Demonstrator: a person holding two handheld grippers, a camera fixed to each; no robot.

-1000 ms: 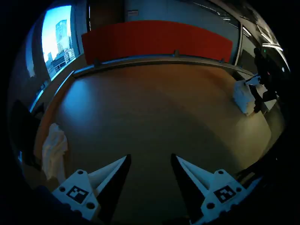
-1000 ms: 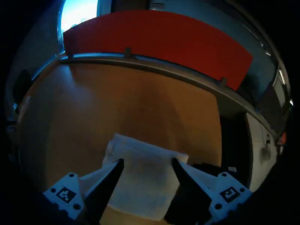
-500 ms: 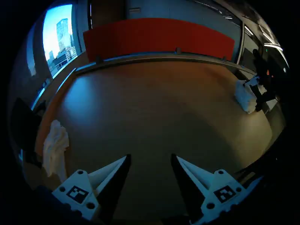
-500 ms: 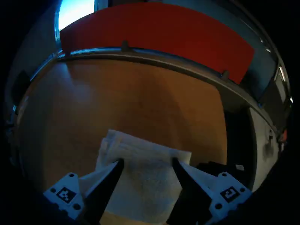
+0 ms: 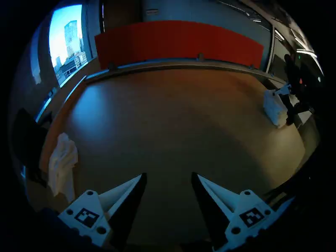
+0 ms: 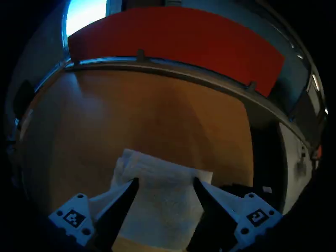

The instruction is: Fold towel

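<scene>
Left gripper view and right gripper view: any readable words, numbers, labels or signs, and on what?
No text is readable.
On the left hand-held gripper and right hand-held gripper: coded square markers, patterns, no letters.
Wall plate above the red panel: too small to read.

Folded towel [image 6: 161, 193]: white cloth, looped terry texture, matt. Crumpled cloth [image 5: 62, 161]: white, soft, creased, matt. Table top [image 5: 176, 117]: wood-grain finish, smooth, with a low satin sheen. Partition panel [image 5: 180, 42]: red, flat, matt. Rail [image 5: 180, 65] along the table's far edge: grey, metallic look, slightly reflective. Left gripper [image 5: 168, 175] fingers [image 5: 224, 199]: white moulded plastic, smooth, with matt black inner faces. Right gripper [image 6: 165, 179] fingers [image 6: 103, 199]: same finish.
</scene>
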